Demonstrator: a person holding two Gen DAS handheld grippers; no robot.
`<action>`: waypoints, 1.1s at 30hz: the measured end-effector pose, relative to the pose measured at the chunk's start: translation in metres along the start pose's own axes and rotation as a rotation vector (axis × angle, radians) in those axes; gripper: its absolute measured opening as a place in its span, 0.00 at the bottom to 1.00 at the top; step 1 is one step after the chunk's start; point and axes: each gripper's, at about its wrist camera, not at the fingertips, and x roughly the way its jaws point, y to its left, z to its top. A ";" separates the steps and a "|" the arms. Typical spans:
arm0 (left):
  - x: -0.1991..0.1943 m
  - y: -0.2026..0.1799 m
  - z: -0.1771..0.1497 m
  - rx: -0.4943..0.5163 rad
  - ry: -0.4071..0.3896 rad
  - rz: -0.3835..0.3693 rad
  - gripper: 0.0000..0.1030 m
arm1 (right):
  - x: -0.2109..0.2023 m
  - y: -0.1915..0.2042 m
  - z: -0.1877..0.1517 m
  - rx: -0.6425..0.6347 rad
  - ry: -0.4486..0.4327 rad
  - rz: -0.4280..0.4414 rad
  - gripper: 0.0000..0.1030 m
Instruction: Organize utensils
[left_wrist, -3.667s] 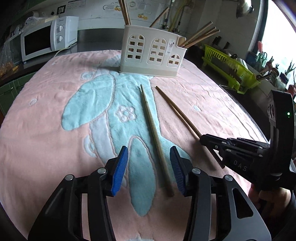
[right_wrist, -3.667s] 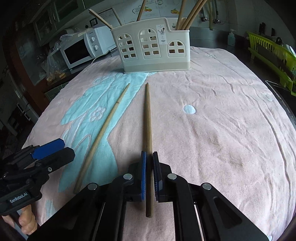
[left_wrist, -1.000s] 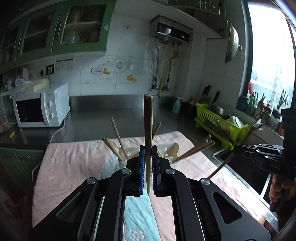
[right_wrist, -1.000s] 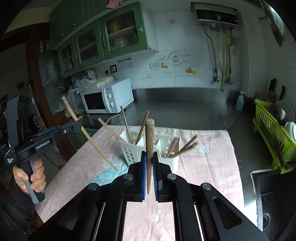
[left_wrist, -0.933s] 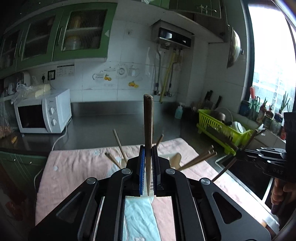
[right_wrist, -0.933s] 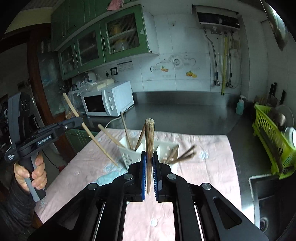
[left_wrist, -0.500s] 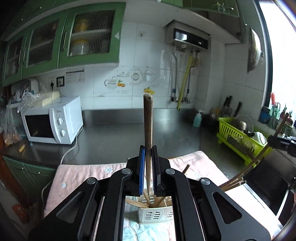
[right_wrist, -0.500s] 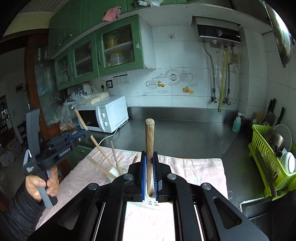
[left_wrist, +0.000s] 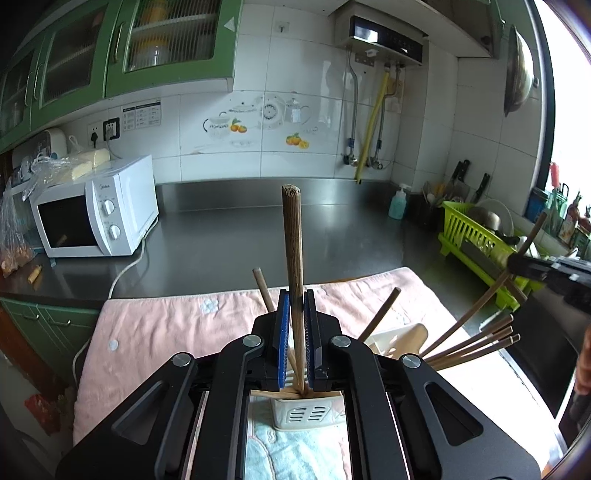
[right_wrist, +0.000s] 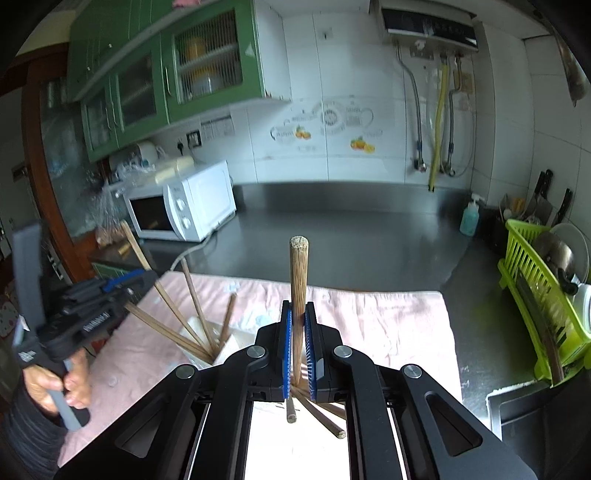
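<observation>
— Desk (left_wrist: 229, 236) first: steel, running to the far wall, with a white microwave (left_wrist: 96, 218) at far left and a green dish rack (right_wrist: 535, 295) at far right.

— And on the near part?

— Pink towel (left_wrist: 155, 325), spread flat. On it stands a white utensil holder (left_wrist: 306, 411), with several chopsticks (left_wrist: 476, 347) fanning out of it to the right.

— The grippers?

— Left gripper (left_wrist: 294, 334) is pinched tight on one chopstick (left_wrist: 293, 258), held upright, its lower end down at the holder's rim. Whether it touches the bottom, I can't tell.

— Same on the other side?

— Right gripper (right_wrist: 298, 345) is clamped on a second chopstick (right_wrist: 298, 288), also upright, over the holder's right side, its lower tip just above the sticks lying there.
</observation>
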 end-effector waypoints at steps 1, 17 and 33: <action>0.000 0.000 0.000 0.001 0.000 -0.006 0.06 | 0.005 0.000 -0.003 -0.001 0.011 0.000 0.06; -0.029 -0.009 -0.003 0.009 -0.044 -0.019 0.38 | 0.012 0.007 -0.022 -0.012 0.027 -0.007 0.18; -0.117 -0.014 -0.049 0.012 -0.128 0.000 0.86 | -0.063 0.036 -0.087 -0.012 -0.056 0.007 0.50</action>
